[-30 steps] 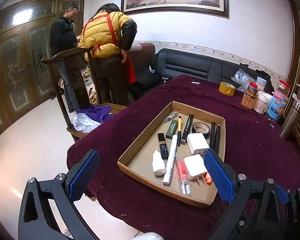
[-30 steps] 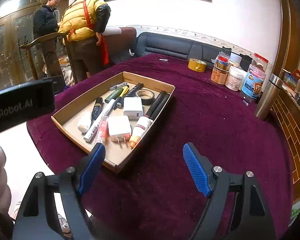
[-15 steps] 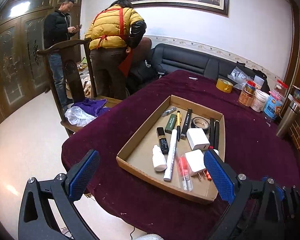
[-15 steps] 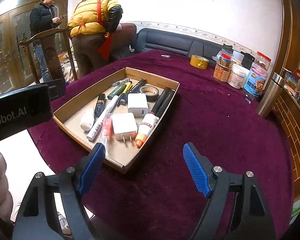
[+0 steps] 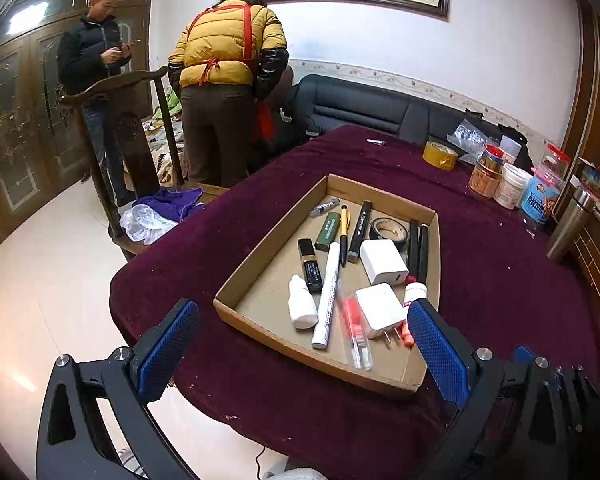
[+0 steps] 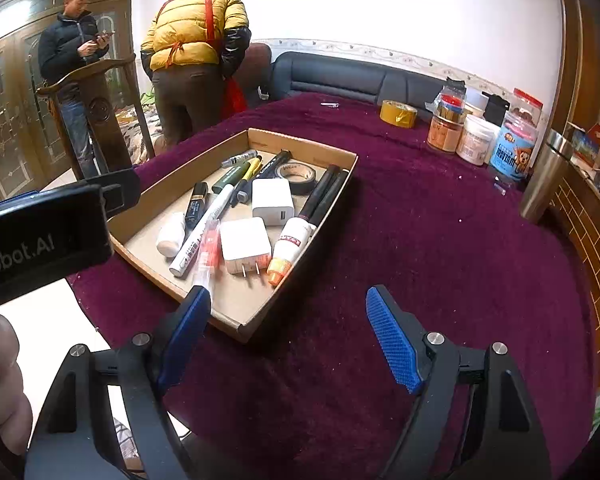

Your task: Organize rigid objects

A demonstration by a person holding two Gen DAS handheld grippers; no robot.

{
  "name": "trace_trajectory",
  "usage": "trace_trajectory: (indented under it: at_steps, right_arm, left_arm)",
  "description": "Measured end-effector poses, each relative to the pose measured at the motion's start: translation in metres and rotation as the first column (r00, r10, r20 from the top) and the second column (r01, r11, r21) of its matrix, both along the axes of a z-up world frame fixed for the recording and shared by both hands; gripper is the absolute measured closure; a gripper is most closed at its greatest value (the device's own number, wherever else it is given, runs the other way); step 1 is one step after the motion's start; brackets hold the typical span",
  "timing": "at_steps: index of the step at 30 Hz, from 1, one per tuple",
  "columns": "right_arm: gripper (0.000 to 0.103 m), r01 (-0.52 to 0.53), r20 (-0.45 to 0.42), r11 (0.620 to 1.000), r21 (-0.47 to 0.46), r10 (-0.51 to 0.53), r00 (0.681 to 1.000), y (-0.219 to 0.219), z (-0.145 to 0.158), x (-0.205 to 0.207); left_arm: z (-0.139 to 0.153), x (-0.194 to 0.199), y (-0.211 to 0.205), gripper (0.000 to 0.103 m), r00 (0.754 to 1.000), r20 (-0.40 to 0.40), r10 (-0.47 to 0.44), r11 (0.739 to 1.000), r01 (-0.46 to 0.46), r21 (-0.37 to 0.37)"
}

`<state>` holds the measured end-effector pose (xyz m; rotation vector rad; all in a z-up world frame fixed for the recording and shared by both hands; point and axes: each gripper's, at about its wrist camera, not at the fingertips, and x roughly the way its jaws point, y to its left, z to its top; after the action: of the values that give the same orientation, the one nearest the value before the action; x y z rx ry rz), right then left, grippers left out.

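Observation:
A shallow cardboard tray [image 5: 268,240] [image 6: 340,184] lies on the purple-clothed table [image 5: 500,280] [image 6: 440,240]. It holds several pens and markers, two white chargers [image 5: 383,261] [image 6: 245,243], a small white bottle [image 5: 301,302] [image 6: 171,235], a black tape roll [image 5: 388,230] [image 6: 297,172] and an orange-capped glue tube [image 6: 291,243]. My left gripper [image 5: 300,340] hangs open near the tray's near edge, nothing between its blue pads. My right gripper [image 6: 288,332] is open over the cloth at the tray's near right corner, empty.
A yellow tape roll [image 5: 440,155] [image 6: 398,113], several jars [image 5: 512,184] [image 6: 480,140] and a steel flask [image 5: 568,224] [image 6: 544,176] stand at the table's far right. A wooden chair [image 5: 132,152] and two standing people [image 5: 228,80] are beyond the left edge, a sofa [image 5: 360,108] behind.
Both views have shifted a little, so the tray sits slightly further from the left gripper. The person in yellow has turned away and moved right. Both grippers stay open.

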<state>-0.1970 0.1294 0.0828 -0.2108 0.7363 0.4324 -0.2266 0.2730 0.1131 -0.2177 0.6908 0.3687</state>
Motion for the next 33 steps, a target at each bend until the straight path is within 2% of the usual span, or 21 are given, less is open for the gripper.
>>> trace_trajectory:
  at_steps: [9, 25, 33]
  right_arm:
    - [0.022, 0.018, -0.016, 1.0, 0.01, -0.018, 1.0, -0.006, -0.008, 0.013]
    - [0.022, 0.015, -0.037, 1.0, -0.007, -0.015, 0.999, -0.001, -0.023, 0.025]
    - [0.022, 0.008, 0.023, 0.998, -0.061, -0.006, 1.0, 0.009, -0.024, 0.018]
  left_arm:
    - [-0.011, 0.008, 0.005, 0.001, 0.999, -0.036, 0.012, 0.999, -0.014, -0.038]
    - [-0.027, 0.027, 0.01, 0.001, 0.995, -0.098, 0.006, 0.999, -0.011, -0.047]
    - [-0.034, 0.031, 0.017, 0.001, 0.994, -0.108, 0.007, 0.997, -0.015, -0.073]
